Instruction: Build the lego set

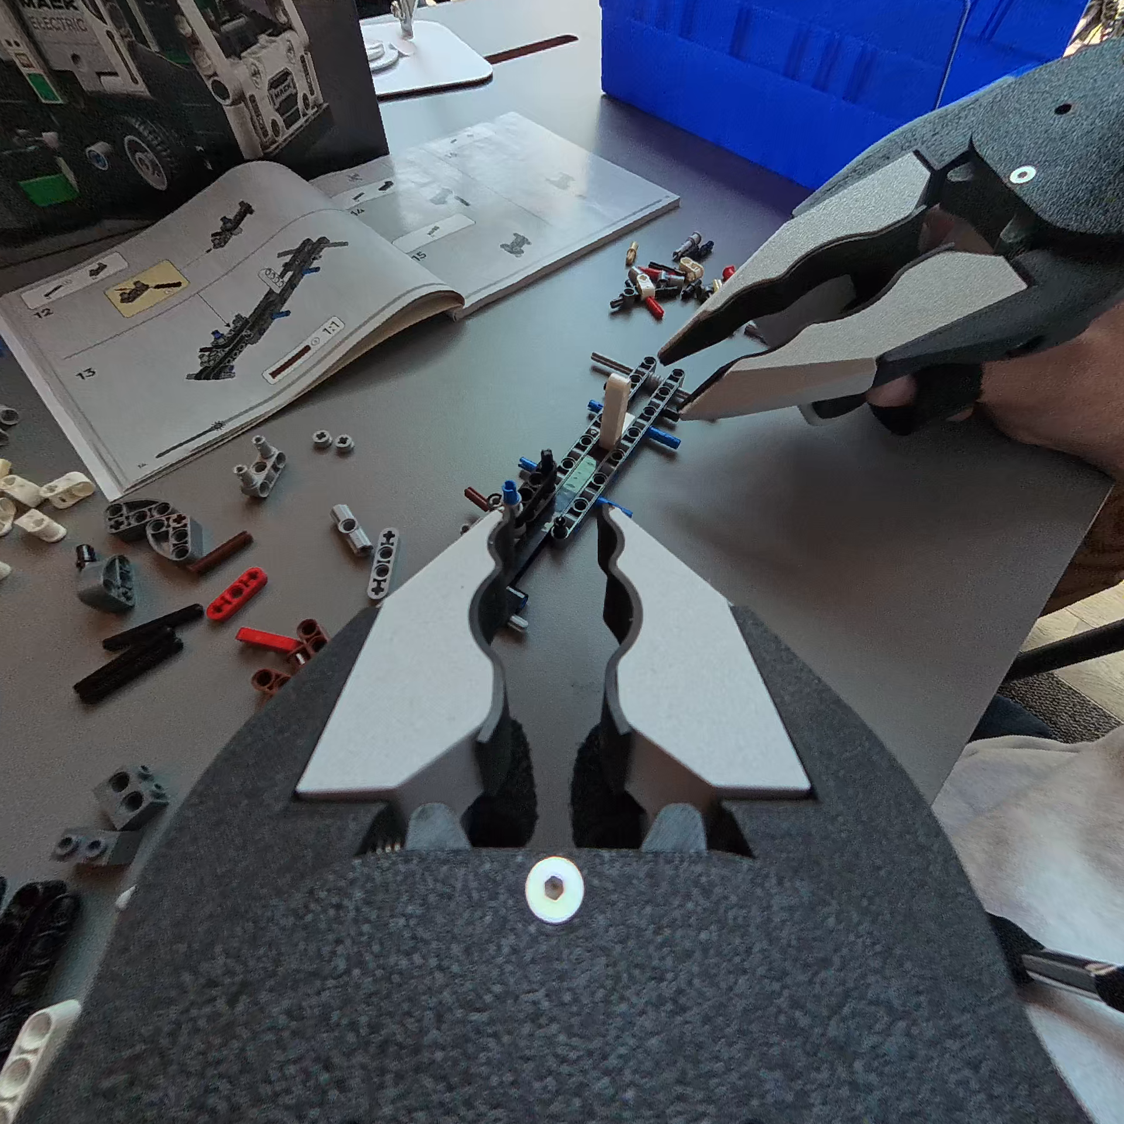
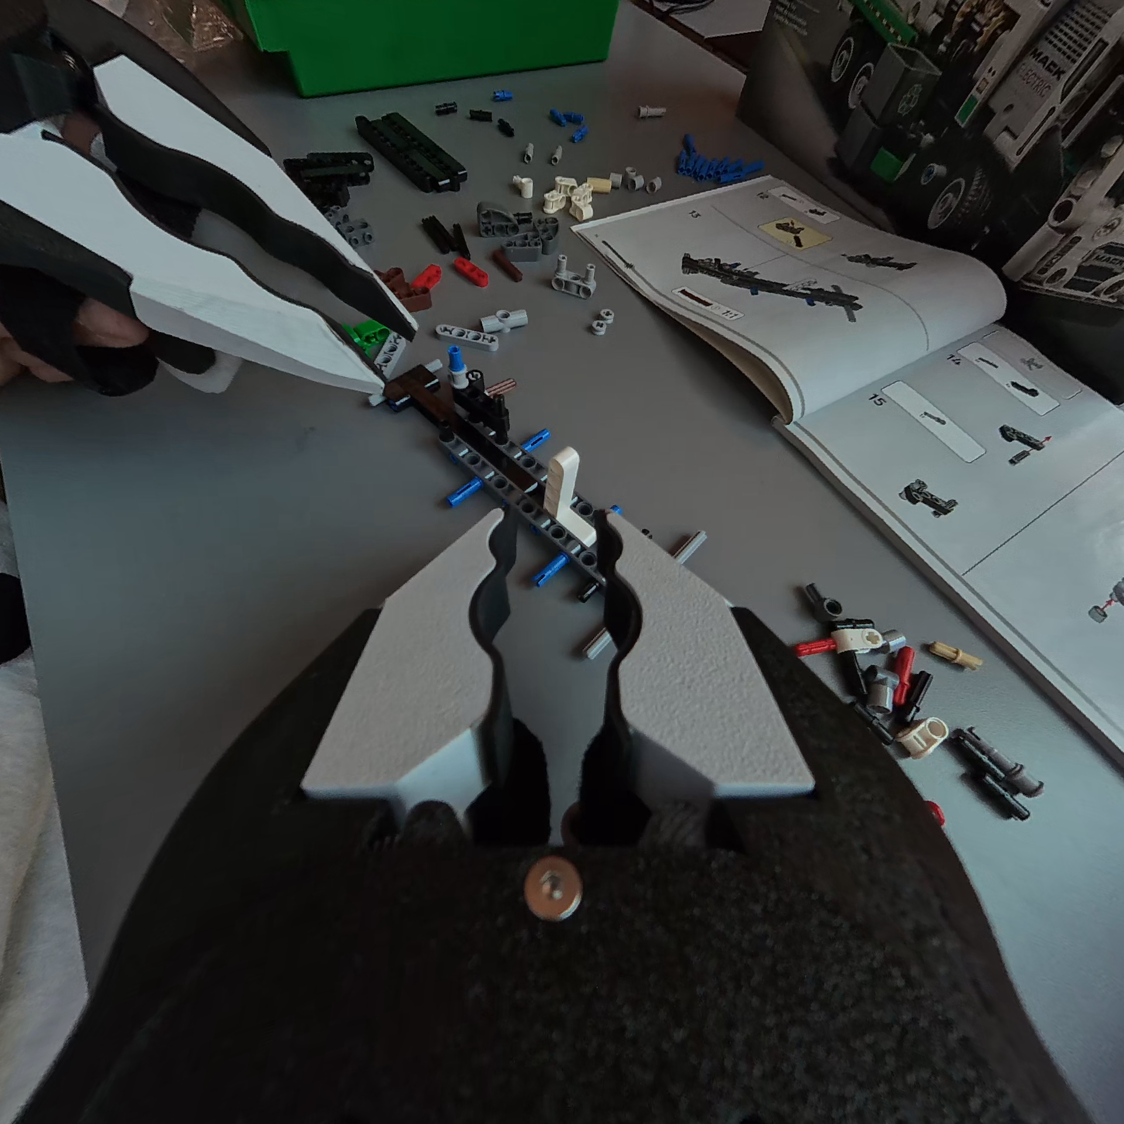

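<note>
A long dark lego frame of two parallel holed beams with blue pins lies on the grey table. A white beam stands upright on it. My left gripper is closed around the frame's near end, with its fingertips against both sides. My right gripper comes in from the right and clamps the far end. In the right wrist view the frame and white beam run from my right gripper to my left gripper.
An open instruction booklet and the set's box lie behind. Loose parts are scattered at the left and a small pile lies near the right gripper. A blue bin and a green bin stand at the back. The table edge is at the right. Spacing between my two grippers at the tips: around 8 cm.
</note>
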Demonstrator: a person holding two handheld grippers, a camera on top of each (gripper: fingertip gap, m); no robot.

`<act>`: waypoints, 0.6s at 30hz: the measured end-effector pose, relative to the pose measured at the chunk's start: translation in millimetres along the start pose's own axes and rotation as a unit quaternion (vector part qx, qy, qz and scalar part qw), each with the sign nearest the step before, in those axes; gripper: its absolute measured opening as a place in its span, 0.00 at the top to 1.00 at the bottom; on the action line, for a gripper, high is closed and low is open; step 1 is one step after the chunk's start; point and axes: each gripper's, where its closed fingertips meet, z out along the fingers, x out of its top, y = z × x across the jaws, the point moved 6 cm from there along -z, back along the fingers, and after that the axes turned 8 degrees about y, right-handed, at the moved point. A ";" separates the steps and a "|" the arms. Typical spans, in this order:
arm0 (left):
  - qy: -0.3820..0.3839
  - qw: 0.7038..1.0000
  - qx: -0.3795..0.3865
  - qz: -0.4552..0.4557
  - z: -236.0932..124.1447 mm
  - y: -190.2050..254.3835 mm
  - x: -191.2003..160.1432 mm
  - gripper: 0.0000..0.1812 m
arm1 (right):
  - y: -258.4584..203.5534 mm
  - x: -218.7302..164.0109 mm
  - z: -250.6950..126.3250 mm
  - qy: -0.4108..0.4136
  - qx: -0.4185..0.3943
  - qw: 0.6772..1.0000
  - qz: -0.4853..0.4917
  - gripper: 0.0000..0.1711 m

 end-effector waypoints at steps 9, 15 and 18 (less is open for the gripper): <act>-0.004 1.000 0.000 0.003 0.8 0.5 -0.5 0.86 | 0.0 0.0 0.0 0.000 0.000 1.000 0.000 0.87; -0.004 1.000 0.001 0.004 0.8 0.7 -0.5 0.86 | -0.2 -0.1 0.1 -0.001 0.000 1.000 -0.001 0.87; -0.002 1.000 0.002 0.004 0.4 0.4 -0.1 0.86 | -0.1 -0.4 0.3 -0.002 0.001 1.000 -0.001 0.87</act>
